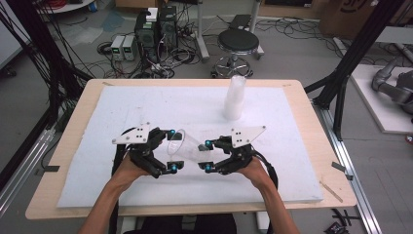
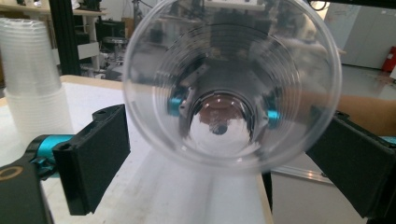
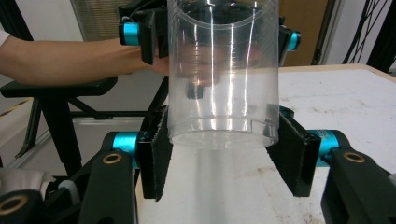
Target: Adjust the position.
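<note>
i'm holding a clear cup [image 1: 187, 148] on its side above the white mat [image 1: 146, 105], between the two grippers. the right gripper [image 3: 224, 151] is clamping the cup's base end, its pads pressing on both sides of the wall. the left gripper [image 2: 219, 154] is facing the cup's open mouth with its jaws spread wide on either side of the rim; they're not touching it, so the left claw is open. a stack of cups [image 1: 234, 97] is standing upright well beyond, near the far side of the mat.

my read is that i'm lining up the left claw to take the rim, perhaps to pull a nested cup apart or hand it over. to do that well, i'm keeping the right grip steady and light, since the thin wall is likely to buckle. i'm centring the rim between the left pads before closing, then closing slowly and evenly so the mouth isn't squashing oval or slipping out.
</note>
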Demonstrator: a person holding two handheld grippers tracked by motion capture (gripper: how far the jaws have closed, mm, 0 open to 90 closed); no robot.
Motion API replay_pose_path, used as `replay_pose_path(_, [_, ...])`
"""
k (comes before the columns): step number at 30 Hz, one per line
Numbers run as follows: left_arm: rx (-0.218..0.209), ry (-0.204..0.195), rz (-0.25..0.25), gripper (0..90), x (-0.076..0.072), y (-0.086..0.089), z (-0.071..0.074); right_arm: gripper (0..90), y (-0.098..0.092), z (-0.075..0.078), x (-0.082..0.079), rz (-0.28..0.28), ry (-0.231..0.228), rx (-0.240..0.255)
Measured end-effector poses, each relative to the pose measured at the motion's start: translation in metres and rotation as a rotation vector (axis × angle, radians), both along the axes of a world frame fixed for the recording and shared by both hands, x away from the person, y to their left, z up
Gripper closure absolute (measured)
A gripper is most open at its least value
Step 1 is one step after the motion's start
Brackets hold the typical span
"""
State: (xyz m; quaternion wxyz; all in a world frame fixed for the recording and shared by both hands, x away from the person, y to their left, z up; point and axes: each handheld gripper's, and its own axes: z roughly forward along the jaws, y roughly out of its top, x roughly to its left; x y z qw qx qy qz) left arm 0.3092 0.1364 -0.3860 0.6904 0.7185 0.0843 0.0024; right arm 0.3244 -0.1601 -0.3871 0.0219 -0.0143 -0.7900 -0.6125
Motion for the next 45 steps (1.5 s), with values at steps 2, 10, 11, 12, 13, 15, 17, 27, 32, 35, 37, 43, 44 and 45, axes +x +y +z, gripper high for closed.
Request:
replay_pose_path(2, [-0.004,-0.005,-0.012,7.2,0.0,-0.005,0.002,43.7,0.0,0.0,0.0,0.003,0.001,0.003])
replay_pose_path(10, [-0.023,-0.017,-0.053,12.3,0.001,-0.014,0.007,43.7,-0.001,0.001,-0.001,0.012,0.005,0.014])
replay_pose_path(11, [-0.025,-0.015,-0.055,12.7,0.002,-0.013,0.008,43.7,-0.001,0.0,-0.001,0.019,0.005,0.018])
replay_pose_path(12, [-0.027,-0.012,-0.055,13.3,0.001,-0.013,0.008,43.7,-0.001,0.0,-0.001,0.019,0.006,0.024])
replay_pose_path(13, [-0.025,-0.016,-0.057,13.9,0.002,-0.012,0.008,43.7,-0.001,0.0,-0.001,0.019,0.004,0.024])
replay_pose_path(15, [-0.023,-0.015,-0.059,14.8,0.002,-0.011,0.009,43.7,-0.001,0.0,-0.001,0.02,0.005,0.026])
replay_pose_path(17, [-0.022,-0.014,-0.063,16.1,0.002,-0.011,0.009,43.7,0.0,0.0,-0.001,0.022,0.008,0.02])
replay_pose_path(27, [-0.031,-0.032,-0.057,28.9,0.002,-0.008,0.01,43.8,0.003,-0.003,-0.002,0.035,0.006,0.007])
replay_pose_path(32, [-0.022,-0.041,-0.05,31.0,0.001,-0.008,0.011,43.7,0.003,-0.003,-0.001,0.035,0.004,0.004])
replay_pose_path(35, [-0.02,-0.039,-0.046,31.6,0.001,-0.008,0.011,43.6,0.004,-0.003,-0.001,0.037,0.005,0.001])
replay_pose_path(37, [-0.018,-0.04,-0.049,31.9,0.001,-0.008,0.011,43.5,0.004,-0.003,-0.001,0.036,0.005,-0.005])
replay_pose_path(43, [-0.018,-0.045,-0.043,32.6,0.001,-0.007,0.011,17.4,0.007,-0.004,0.0,-0.01,0.077,-0.035])
replay_pose_path(44, [-0.015,-0.048,-0.042,32.6,0.001,-0.006,0.011,17.3,0.007,-0.004,0.0,-0.022,0.073,-0.053])
replay_pose_path(45, [-0.014,-0.048,-0.039,32.6,0.001,-0.005,0.012,15.9,0.008,-0.005,0.0,-0.018,0.081,-0.054])
